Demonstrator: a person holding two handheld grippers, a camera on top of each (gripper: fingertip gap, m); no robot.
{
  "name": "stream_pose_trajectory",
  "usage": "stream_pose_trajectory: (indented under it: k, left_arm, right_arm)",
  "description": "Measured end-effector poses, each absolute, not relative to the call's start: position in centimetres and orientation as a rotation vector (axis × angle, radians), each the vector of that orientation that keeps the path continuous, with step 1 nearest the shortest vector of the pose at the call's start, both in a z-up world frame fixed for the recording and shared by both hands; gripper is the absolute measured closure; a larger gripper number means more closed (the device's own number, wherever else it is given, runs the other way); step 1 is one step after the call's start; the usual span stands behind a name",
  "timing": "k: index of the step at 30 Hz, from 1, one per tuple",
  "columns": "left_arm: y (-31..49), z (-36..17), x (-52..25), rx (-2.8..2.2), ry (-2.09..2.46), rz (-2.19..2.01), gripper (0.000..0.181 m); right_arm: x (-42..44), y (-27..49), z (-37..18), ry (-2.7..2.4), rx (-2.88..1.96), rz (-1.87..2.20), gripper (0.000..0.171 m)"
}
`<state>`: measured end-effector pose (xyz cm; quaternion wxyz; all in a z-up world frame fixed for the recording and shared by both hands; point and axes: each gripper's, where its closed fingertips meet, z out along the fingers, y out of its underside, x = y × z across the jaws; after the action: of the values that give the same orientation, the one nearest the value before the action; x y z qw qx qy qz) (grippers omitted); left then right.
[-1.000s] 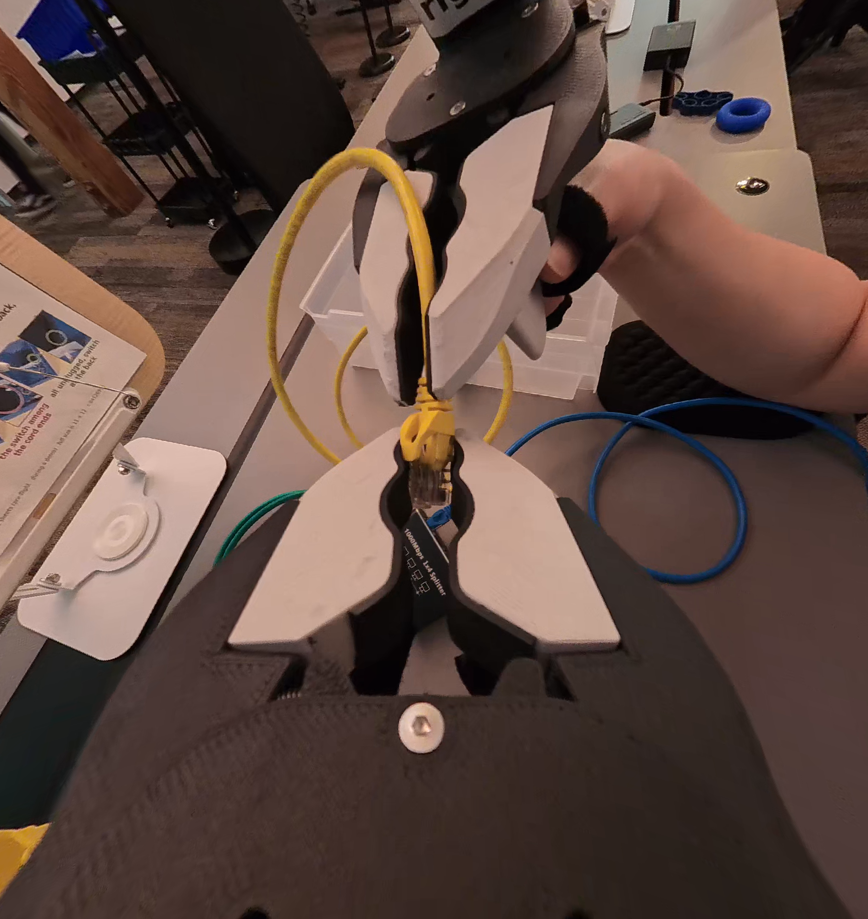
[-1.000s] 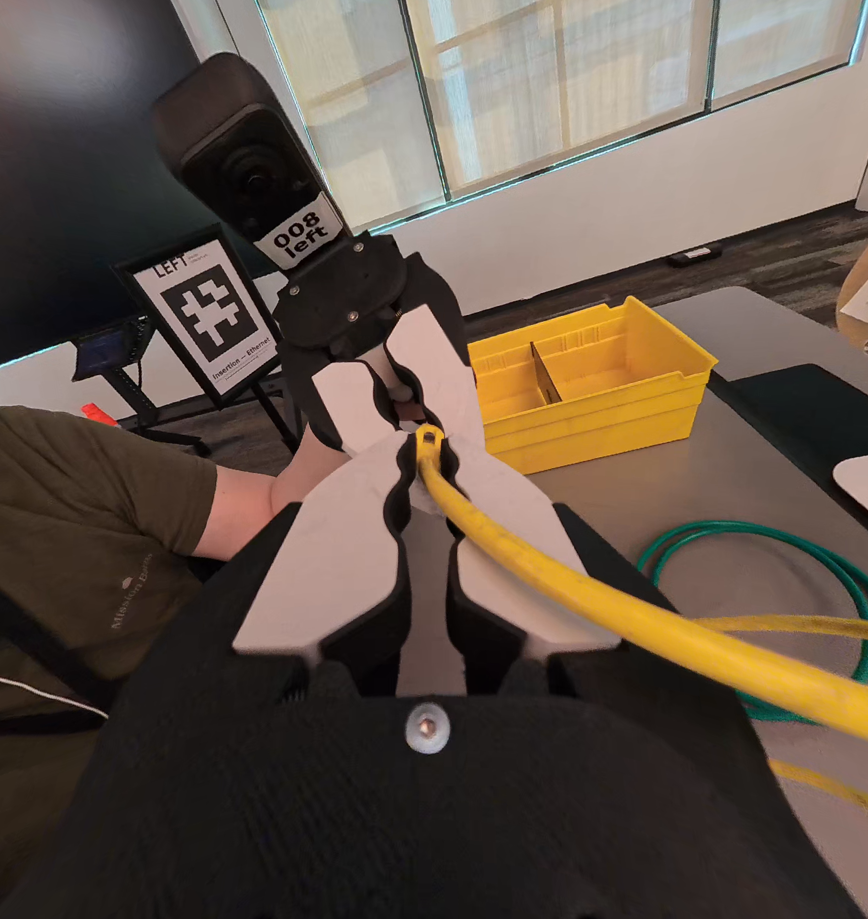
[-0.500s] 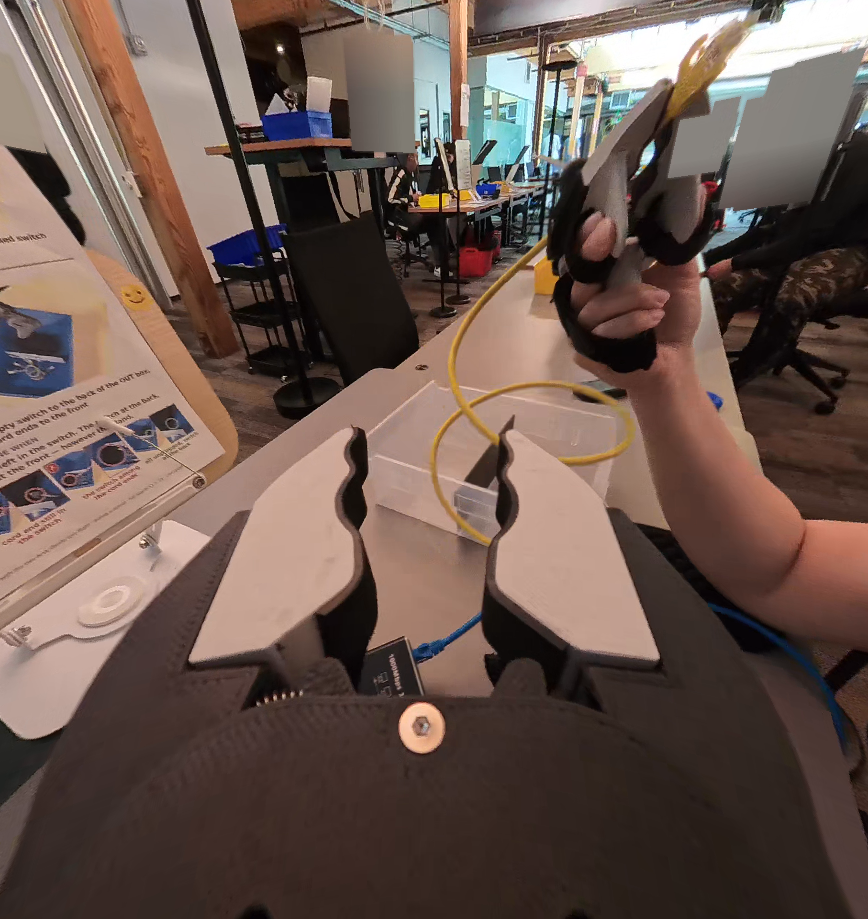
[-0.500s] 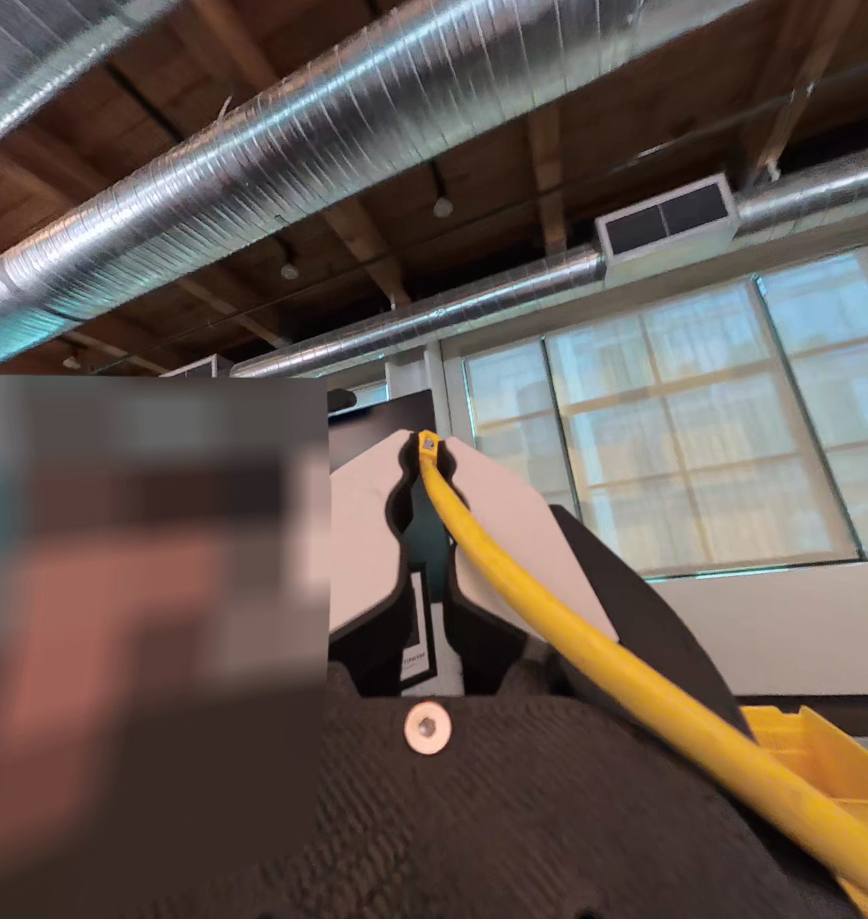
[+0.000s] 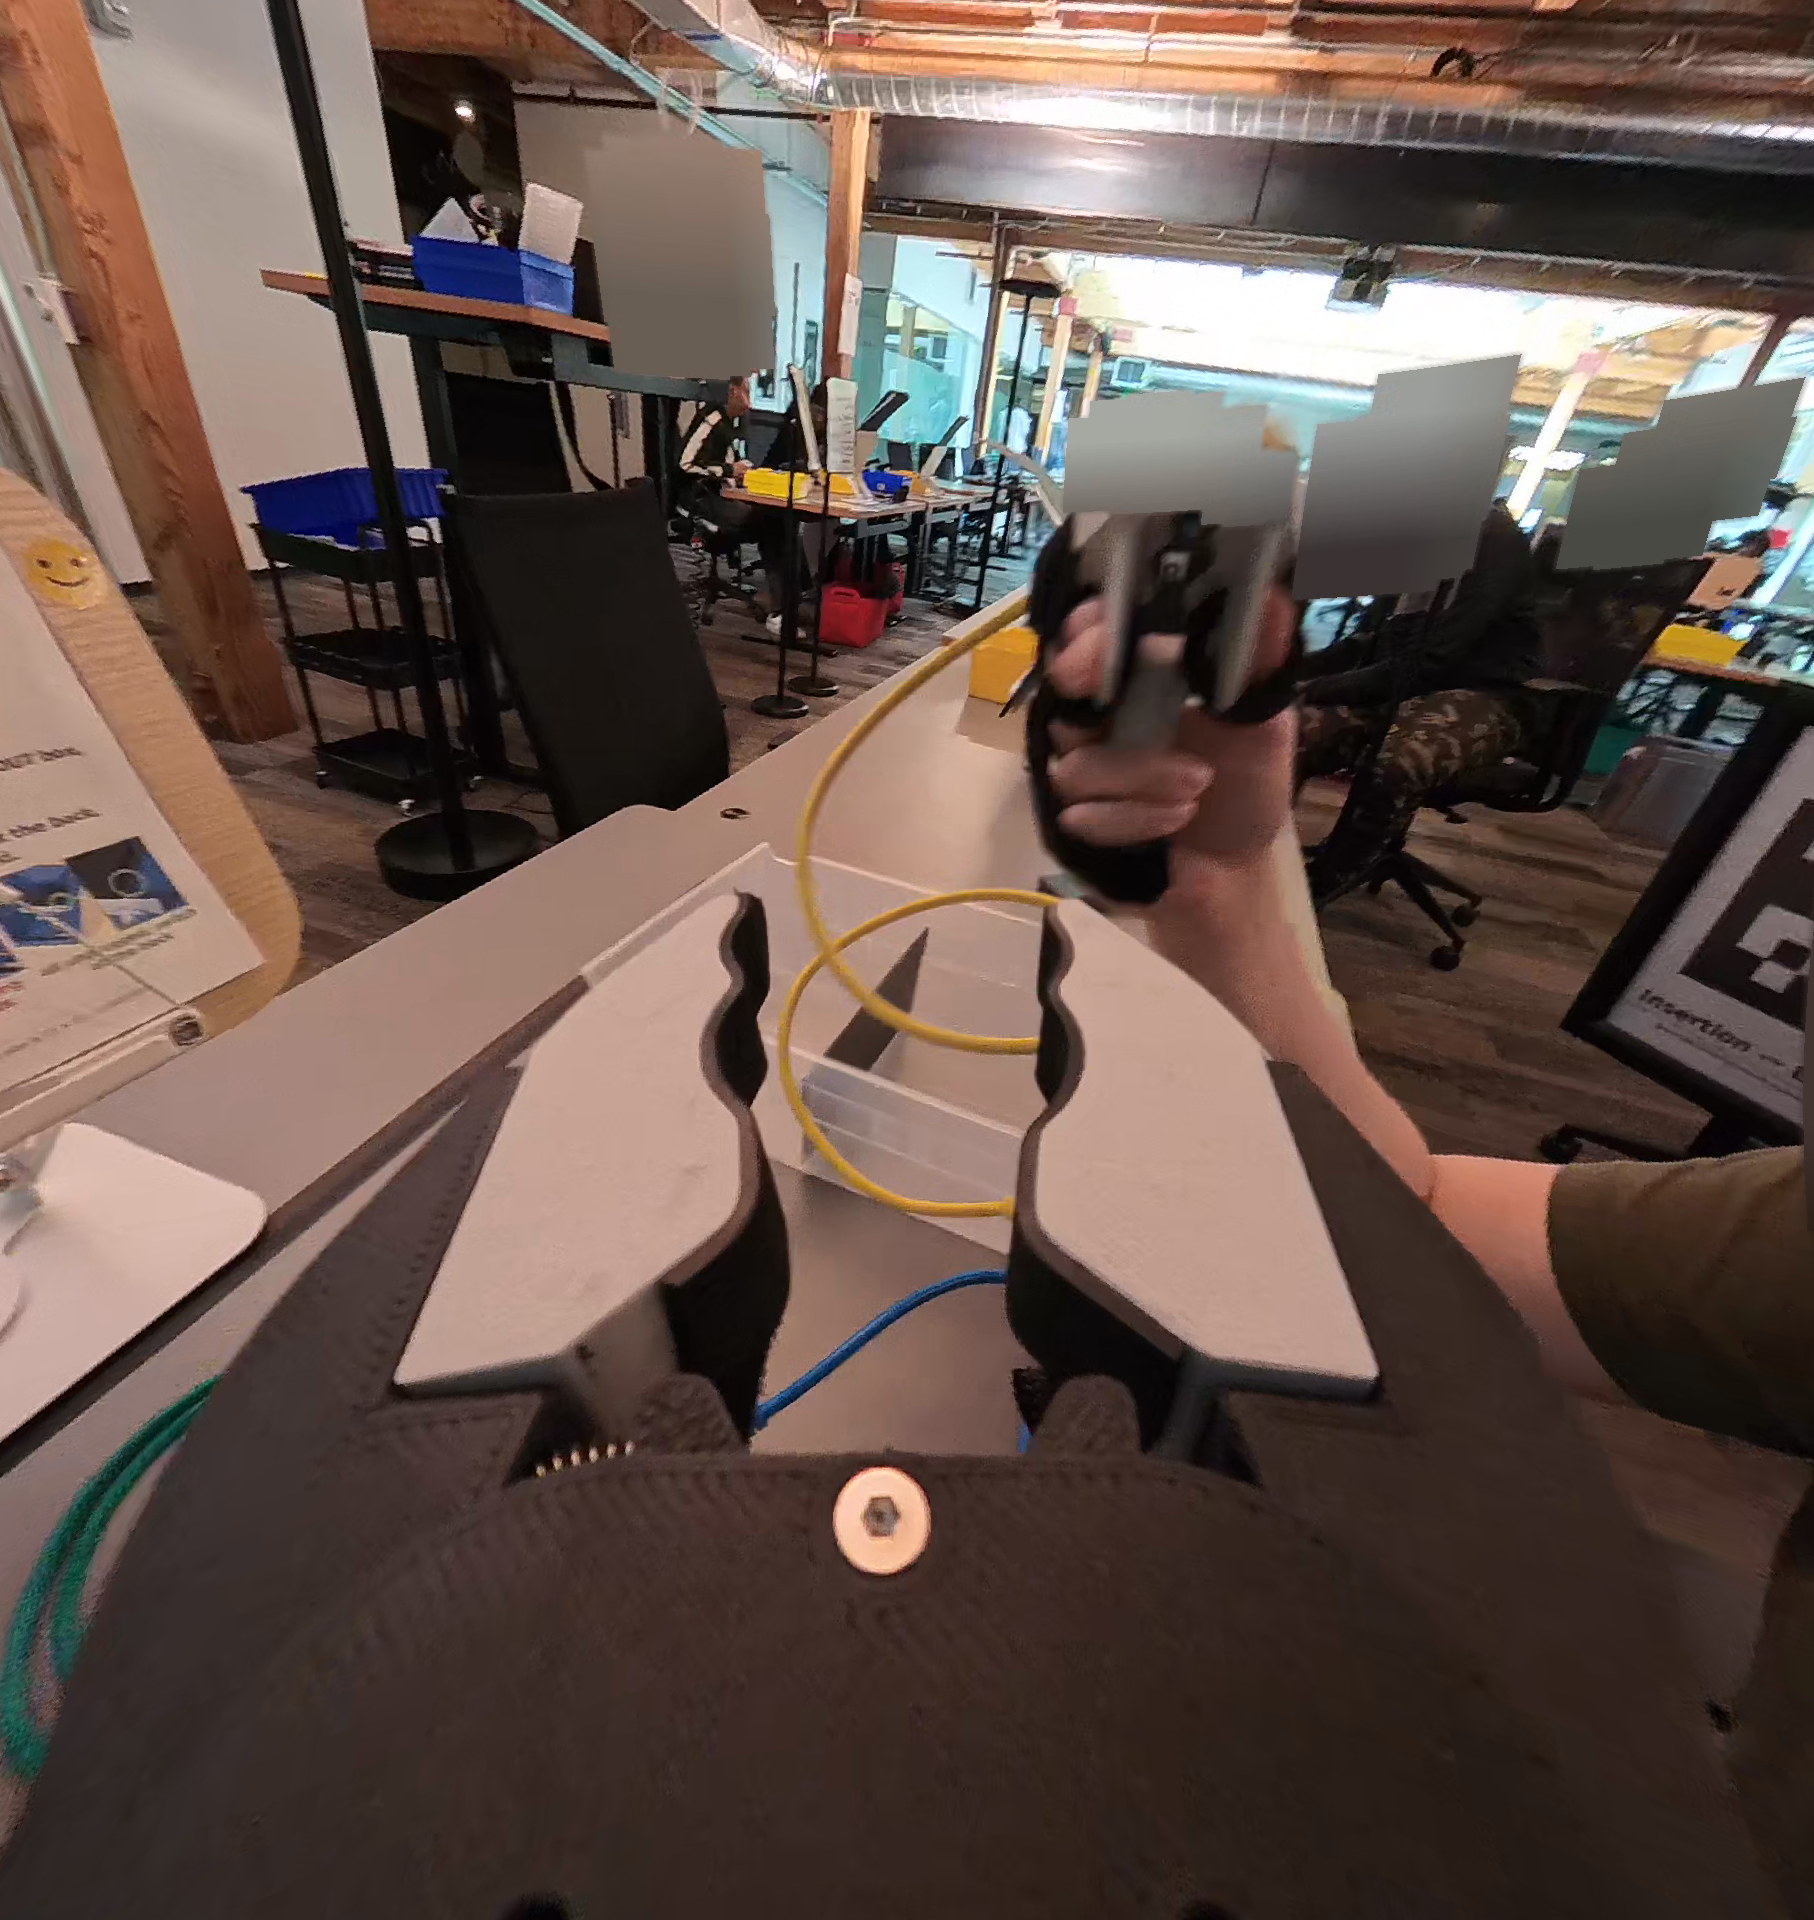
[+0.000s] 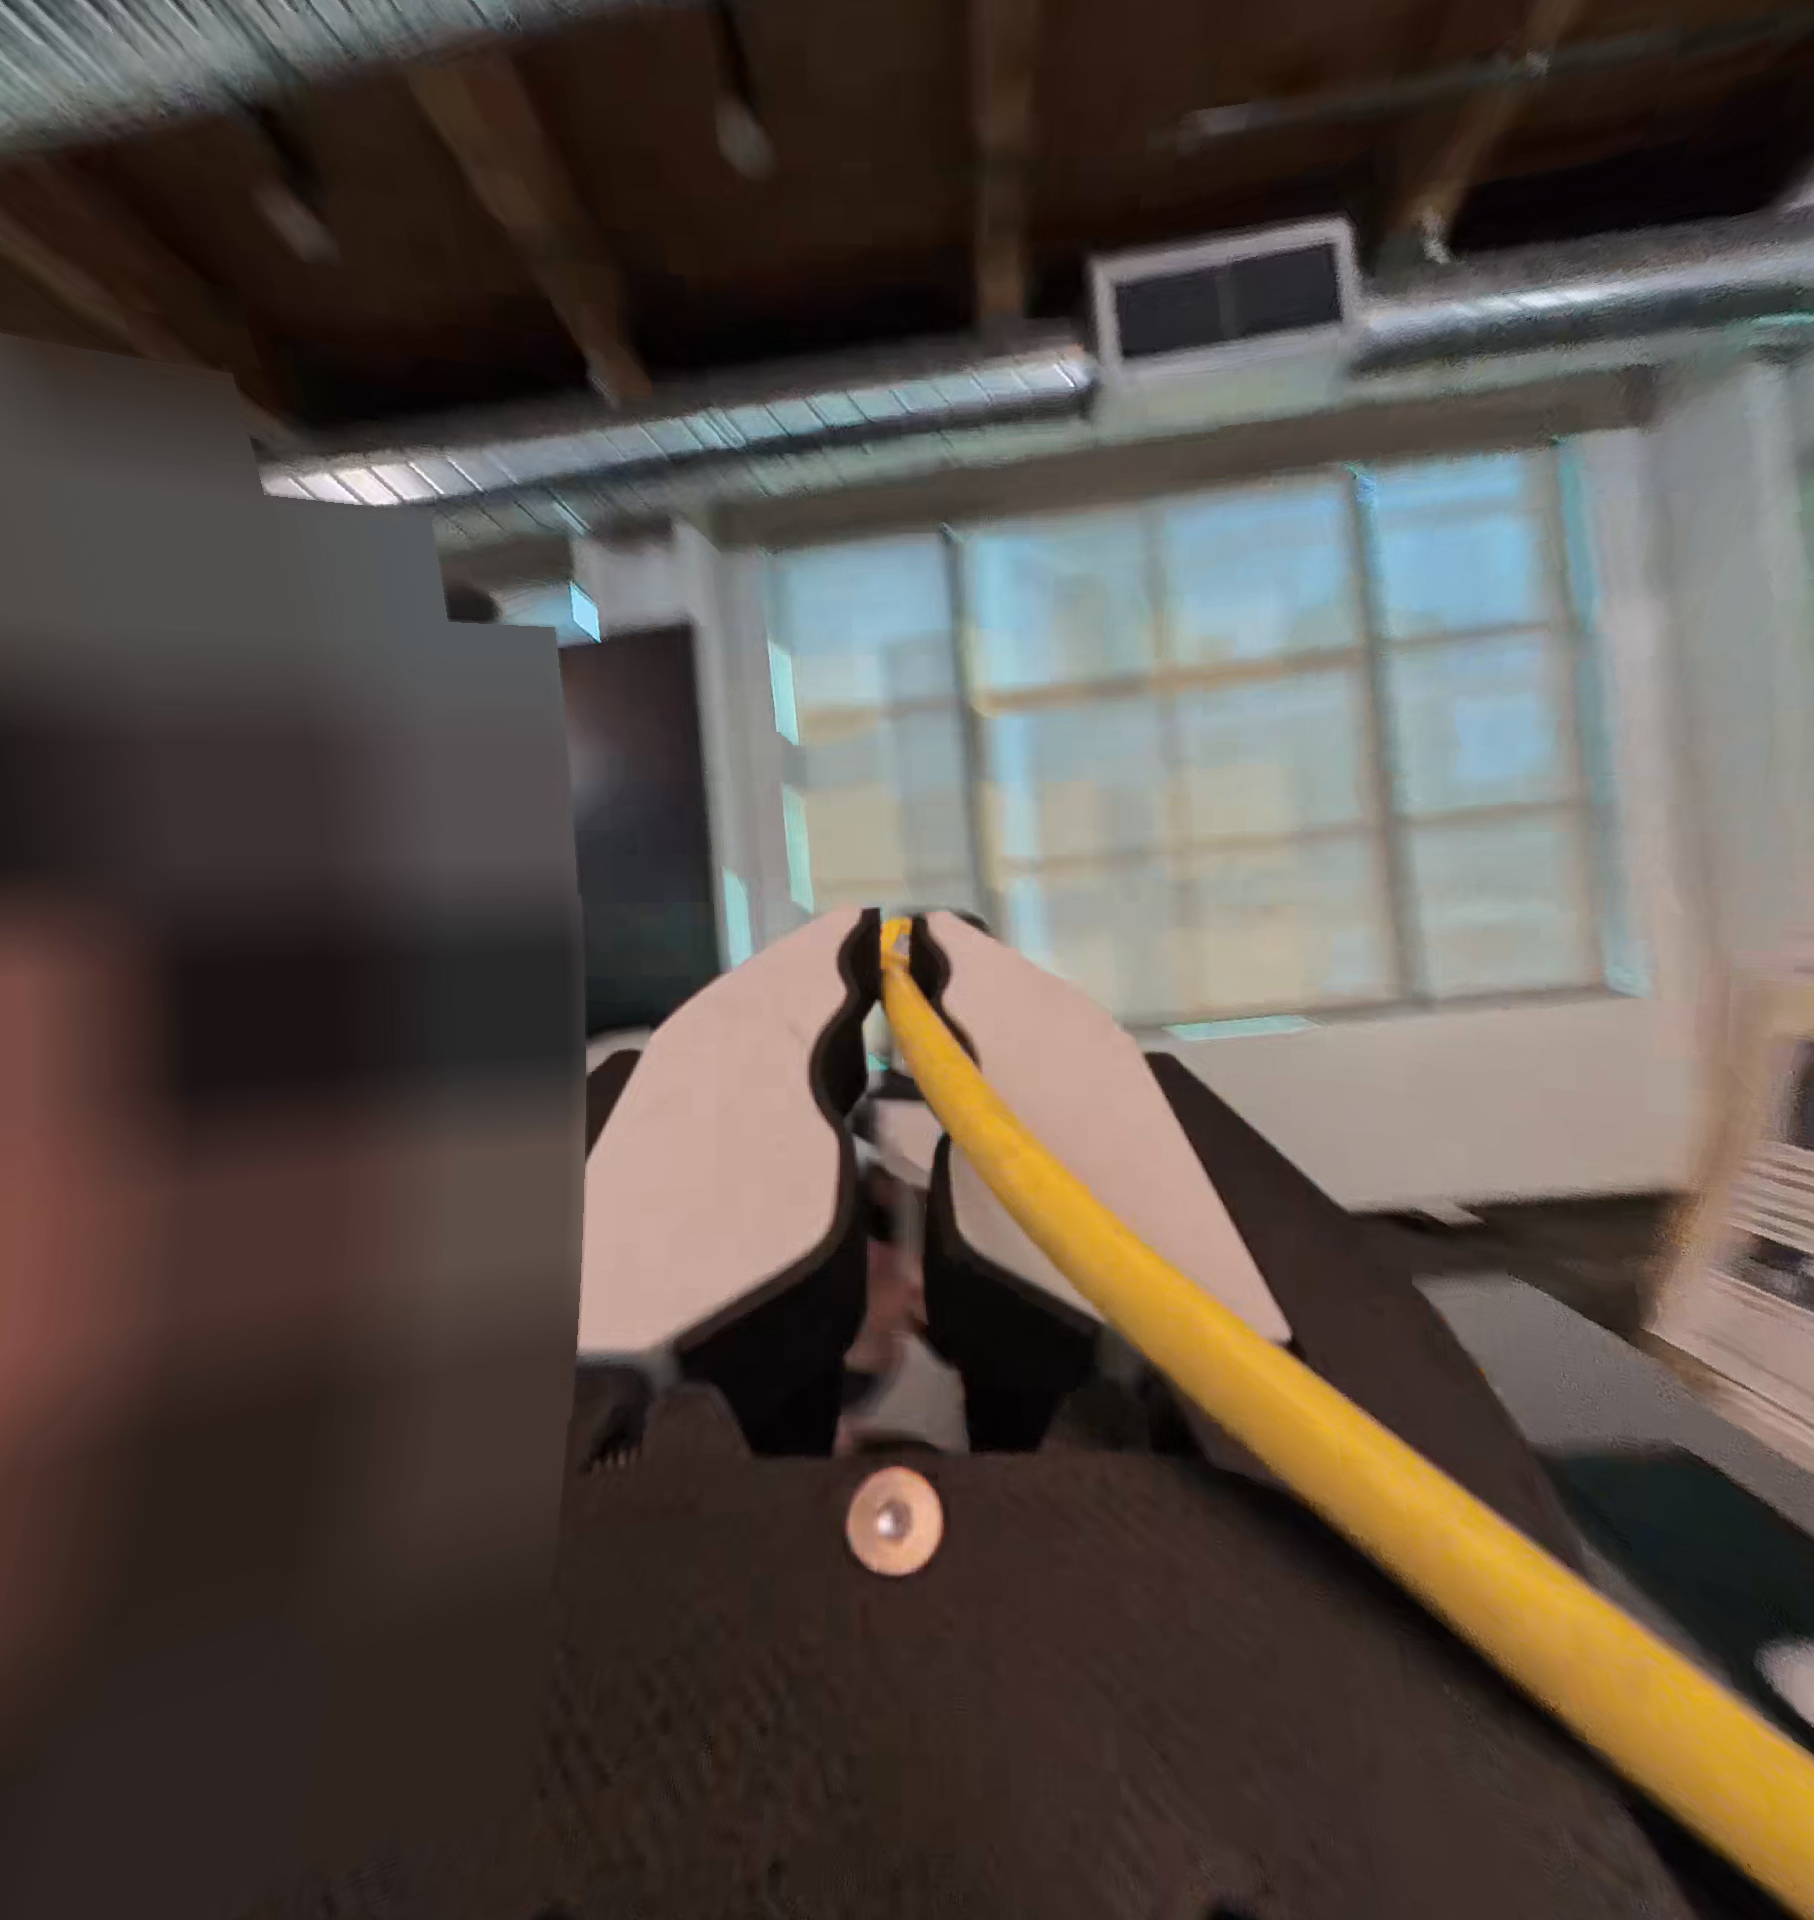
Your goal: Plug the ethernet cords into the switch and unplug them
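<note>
My left gripper (image 5: 898, 914) is open wide and empty, held low over the grey table (image 5: 415, 997). My right gripper (image 6: 895, 925) is shut on the yellow ethernet cord (image 6: 1402, 1507) near its plug end and is raised in the air, pointing toward the windows. In the left wrist view the right gripper (image 5: 1178, 566) is up high in a hand. The yellow cord (image 5: 830, 997) hangs from it in loops to the table. A blue cord (image 5: 882, 1320) lies between my left fingers, and a green cord (image 5: 51, 1558) lies at the lower left. The switch is not in view.
A clear plastic bin (image 5: 913, 1122) stands on the table just beyond my left fingers. An instruction sheet on a wooden stand (image 5: 72, 935) with a white base (image 5: 103, 1247) is at the left. A framed marker sign (image 5: 1734, 956) stands at the right, and a black chair (image 5: 591, 644) is behind the table. Some 15 centimeters of space lies between my two pairs of fingers.
My left gripper let go of the black switch and opened wide. My right gripper pulled the yellow plug away from the switch and rose high. Both views tilted upward.
</note>
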<state>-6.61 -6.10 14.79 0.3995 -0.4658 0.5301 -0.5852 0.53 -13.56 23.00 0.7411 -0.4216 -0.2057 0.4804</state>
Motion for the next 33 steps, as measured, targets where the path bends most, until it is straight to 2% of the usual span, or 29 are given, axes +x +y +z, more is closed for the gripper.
stream_pose_trajectory:
  k: [1, 7, 11, 15, 19, 22, 28, 33]
  left_arm:
    - [-6.3, 14.9, -6.6, -1.172, 1.341, -1.51, 0.132]
    - [-5.7, 15.3, -6.5, -1.178, 1.278, -1.606, 0.13]
    - [-5.0, 15.7, -6.7, -1.183, 1.215, -1.733, 0.127]
    - [-5.2, 16.7, -7.3, -1.11, 1.183, -1.871, 0.123]
    - [-6.2, 16.5, -7.1, -1.033, 1.249, -1.767, 0.121]
    - [-7.1, 15.7, -6.7, -0.981, 1.337, -1.72, 0.132]
    - [-6.7, 15.2, -6.6, -1.004, 1.343, -1.727, 0.142]
    - [-7.7, 15.0, -7.0, -0.972, 1.419, -1.688, 0.133]
  right_arm:
    - [0.2, -12.1, 22.0, -0.454, -0.994, 0.949, 0.166]
    - [0.2, -8.5, 19.6, -0.482, -1.093, 0.486, 0.165]
    - [-1.0, -9.3, 19.8, -0.555, -1.057, 0.479, 0.165]
    - [-3.0, -9.7, 19.3, -0.686, -1.015, 0.241, 0.165]
    - [-4.3, -10.3, 18.9, -0.725, -1.045, 0.515, 0.165]
    - [-4.4, -10.3, 18.6, -0.727, -1.068, 0.632, 0.165]
    - [-4.6, -9.5, 17.5, -0.743, -1.109, 0.712, 0.165]
    - [-5.7, -9.2, 16.6, -0.79, -1.135, 0.709, 0.165]
